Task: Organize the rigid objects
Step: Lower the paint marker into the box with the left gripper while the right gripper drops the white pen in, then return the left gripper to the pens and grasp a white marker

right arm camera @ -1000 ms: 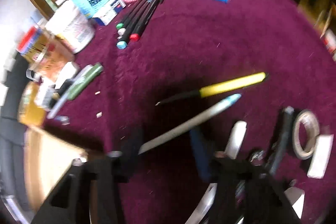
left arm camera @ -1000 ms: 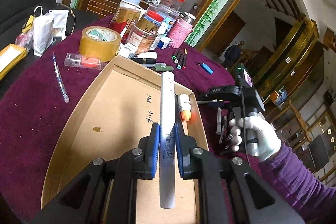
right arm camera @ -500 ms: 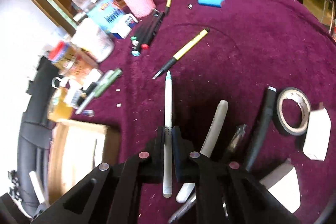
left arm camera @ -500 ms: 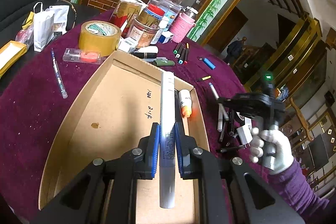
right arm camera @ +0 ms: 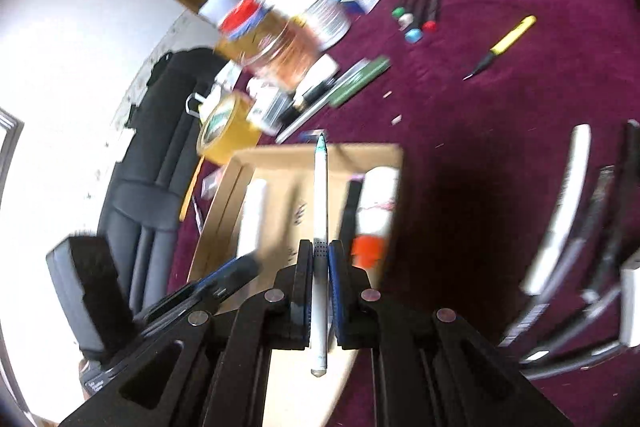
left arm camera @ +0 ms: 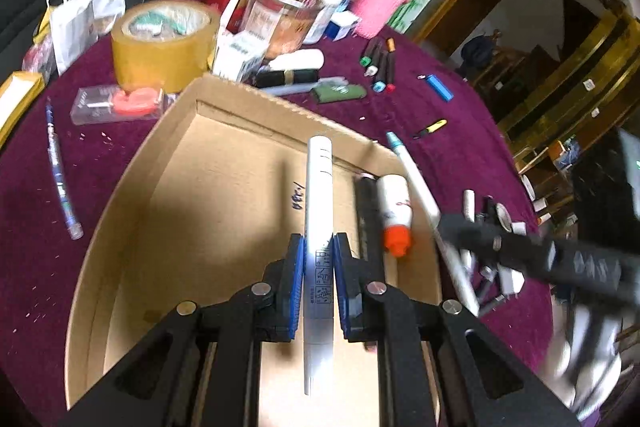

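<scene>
Cardboard box (left arm camera: 132, 211) sits open on the purple bench (left arm camera: 36, 259), already holding a black marker (left arm camera: 366, 215) and a white bottle with an orange cap (left arm camera: 394, 215) along its right wall. Left tool (left arm camera: 318, 281) is clenched on a long white tube (left arm camera: 318, 211), which hangs over the box floor. Right tool (right arm camera: 319, 291) is clenched on a slim white pen with a teal tip (right arm camera: 320, 227), held above the box's right side. Roll of tan tape (left arm camera: 164, 43), jars and several markers (left arm camera: 380, 67) lie beyond the box; more pens (right arm camera: 560, 211) lie to its right.
</scene>
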{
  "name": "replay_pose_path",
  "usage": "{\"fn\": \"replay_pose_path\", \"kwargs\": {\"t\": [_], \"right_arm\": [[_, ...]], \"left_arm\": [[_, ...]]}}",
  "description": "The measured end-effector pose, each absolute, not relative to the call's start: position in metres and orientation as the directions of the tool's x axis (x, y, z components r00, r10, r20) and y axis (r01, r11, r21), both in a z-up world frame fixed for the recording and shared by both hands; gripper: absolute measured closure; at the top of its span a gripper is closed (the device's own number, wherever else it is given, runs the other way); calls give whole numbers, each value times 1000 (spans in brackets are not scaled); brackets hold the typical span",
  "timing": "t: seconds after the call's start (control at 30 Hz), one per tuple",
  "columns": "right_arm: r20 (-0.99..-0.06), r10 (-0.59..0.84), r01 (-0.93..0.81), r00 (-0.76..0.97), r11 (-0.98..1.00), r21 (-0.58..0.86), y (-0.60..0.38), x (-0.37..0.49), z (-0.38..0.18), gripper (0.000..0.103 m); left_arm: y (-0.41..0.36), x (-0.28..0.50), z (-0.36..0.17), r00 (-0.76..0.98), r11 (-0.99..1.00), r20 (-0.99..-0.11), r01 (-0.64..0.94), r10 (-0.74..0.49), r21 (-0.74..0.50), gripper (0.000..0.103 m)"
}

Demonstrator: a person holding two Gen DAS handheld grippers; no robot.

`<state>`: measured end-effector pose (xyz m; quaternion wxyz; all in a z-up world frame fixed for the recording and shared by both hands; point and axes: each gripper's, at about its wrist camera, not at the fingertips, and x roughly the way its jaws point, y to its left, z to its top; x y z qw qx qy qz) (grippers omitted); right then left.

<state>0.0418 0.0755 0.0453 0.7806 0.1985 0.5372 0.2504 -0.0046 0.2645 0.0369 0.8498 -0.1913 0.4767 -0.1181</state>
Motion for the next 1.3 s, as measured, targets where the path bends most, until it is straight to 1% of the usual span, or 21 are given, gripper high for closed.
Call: {"fn": "replay_pose_path", "kwargs": {"t": [0.2,0.23,0.27,0.3,0.33,0.37,0.43,0.47,0.5,0.53,0.6,0.7,0.8,0.87,0.9,0.97,1.0,1.03,1.1,1.13,1.3], "right_arm": [[-789,564,-173,242,826,537,109,48,19,94],[-794,561,-175,235,827,534,112,48,16,94],[-800,552,-178,235,834,523,114,49,14,94],[-809,533,-190,249,846,499,118,49,15,93],[-812,528,-203,249,848,489,121,50,17,93],[-814,527,-211,244,848,486,123,50,17,93],[-821,511,-222,253,857,465,125,49,19,91],[-822,504,-227,264,861,455,125,48,21,89],[-822,499,-235,276,864,445,125,46,23,81],[-819,493,-249,295,867,432,123,44,27,69],[-808,485,-271,335,871,410,117,37,37,56],[-778,450,-314,439,888,336,98,21,62,50],[-730,389,-320,563,916,241,71,3,88,37],[-665,328,-303,671,940,157,50,-15,109,32],[-637,300,-290,711,949,123,41,-21,116,26],[-522,198,-225,830,974,12,15,-45,134,11],[-463,151,-187,874,982,-33,1,-57,139,0],[-433,119,-161,893,985,-62,-10,-64,142,0],[-464,73,-126,883,989,-83,-31,-63,140,0],[-492,61,-108,869,992,-68,-47,-59,136,1],[-578,32,56,816,989,134,-143,-35,108,1]], "left_arm": [[274,1,26,518,877,-756,-24,-400,-481,88],[278,-2,27,527,869,-746,-28,-406,-493,83],[280,-4,30,536,864,-737,-28,-411,-502,72],[283,-7,34,550,863,-729,-29,-408,-505,65],[285,-10,37,561,864,-724,-31,-401,-502,53],[288,-14,43,580,865,-715,-32,-392,-500,46],[292,-20,52,603,862,-696,-25,-391,-506,43],[294,-26,58,616,855,-681,-22,-397,-518,39],[296,-29,62,624,849,-670,-20,-402,-528,37],[299,-36,68,638,844,-656,-18,-403,-536,32],[299,-44,76,658,848,-646,-21,-386,-529,30],[299,-58,87,681,852,-634,-29,-366,-523,26],[290,-70,94,689,845,-621,-23,-374,-534,25],[280,-76,99,693,841,-610,-8,-385,-541,25],[275,-79,102,697,841,-602,3,-389,-541,25],[262,-88,112,715,845,-580,28,-390,-534,25],[256,-94,118,728,847,-564,43,-390,-530,25],[251,-99,123,739,850,-551,57,-388,-523,25],[234,-112,134,763,863,-520,94,-383,-497,19],[226,-116,137,768,867,-513,108,-383,-487,13],[172,-114,130,697,863,-555,190,-454,-468,12]]}}
